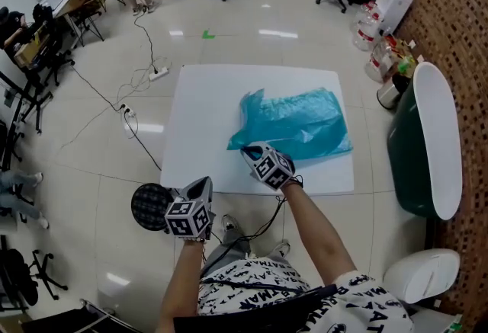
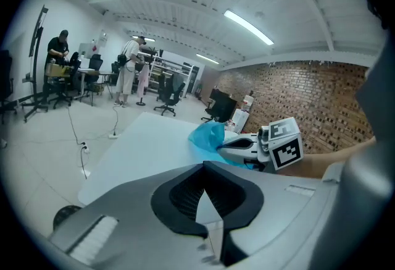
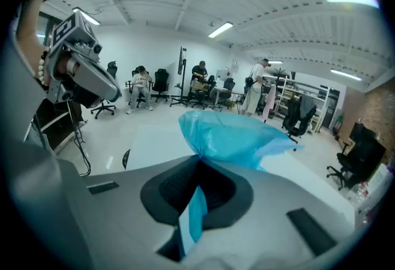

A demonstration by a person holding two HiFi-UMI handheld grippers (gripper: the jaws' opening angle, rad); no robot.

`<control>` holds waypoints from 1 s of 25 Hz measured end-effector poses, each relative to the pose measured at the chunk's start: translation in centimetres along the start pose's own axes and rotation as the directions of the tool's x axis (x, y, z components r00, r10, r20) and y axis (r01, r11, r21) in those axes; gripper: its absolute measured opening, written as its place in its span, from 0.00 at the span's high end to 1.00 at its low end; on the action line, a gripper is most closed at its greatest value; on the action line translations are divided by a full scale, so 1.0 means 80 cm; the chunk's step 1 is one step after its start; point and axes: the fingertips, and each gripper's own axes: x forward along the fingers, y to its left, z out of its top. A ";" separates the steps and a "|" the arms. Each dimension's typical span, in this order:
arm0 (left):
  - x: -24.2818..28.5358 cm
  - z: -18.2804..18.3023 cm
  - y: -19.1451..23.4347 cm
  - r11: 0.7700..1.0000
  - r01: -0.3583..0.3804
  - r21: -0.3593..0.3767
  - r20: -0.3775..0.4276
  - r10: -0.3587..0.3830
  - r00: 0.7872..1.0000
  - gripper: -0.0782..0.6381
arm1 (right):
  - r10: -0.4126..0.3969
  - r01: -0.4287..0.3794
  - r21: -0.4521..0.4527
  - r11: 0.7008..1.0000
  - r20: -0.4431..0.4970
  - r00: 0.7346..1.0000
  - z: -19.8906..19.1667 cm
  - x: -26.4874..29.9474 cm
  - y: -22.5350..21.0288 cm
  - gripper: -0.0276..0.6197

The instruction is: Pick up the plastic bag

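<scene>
A crumpled blue plastic bag lies on the right half of a white table. My right gripper is shut on the bag's near left corner, and that corner is lifted off the table. In the right gripper view the bag bunches up just past the jaws, with a blue strip pinched in my right gripper. My left gripper hangs off the table's front left corner, shut with nothing in it. The left gripper view shows the bag and the right gripper ahead to the right.
A black round stool stands on the floor by my left gripper. A dark green tub with a white rim stands right of the table against a brick wall. Cables and a power strip lie on the floor at the left. Office chairs and people are at the back.
</scene>
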 end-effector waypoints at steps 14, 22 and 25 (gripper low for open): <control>-0.003 -0.021 0.062 0.997 -0.048 -0.056 -0.041 0.046 0.998 0.89 | 0.068 -0.034 0.129 0.991 -0.264 0.962 -0.035 0.149 0.095 0.95; 0.002 -0.026 0.069 0.997 -0.051 -0.057 -0.060 0.048 0.997 0.89 | 0.116 -0.072 0.169 0.983 -0.267 0.957 -0.032 0.168 0.112 0.88; 0.015 -0.025 0.067 0.998 -0.046 -0.049 -0.064 0.043 0.997 0.89 | 0.153 -0.116 0.198 0.973 -0.186 0.971 -0.027 0.154 0.115 0.55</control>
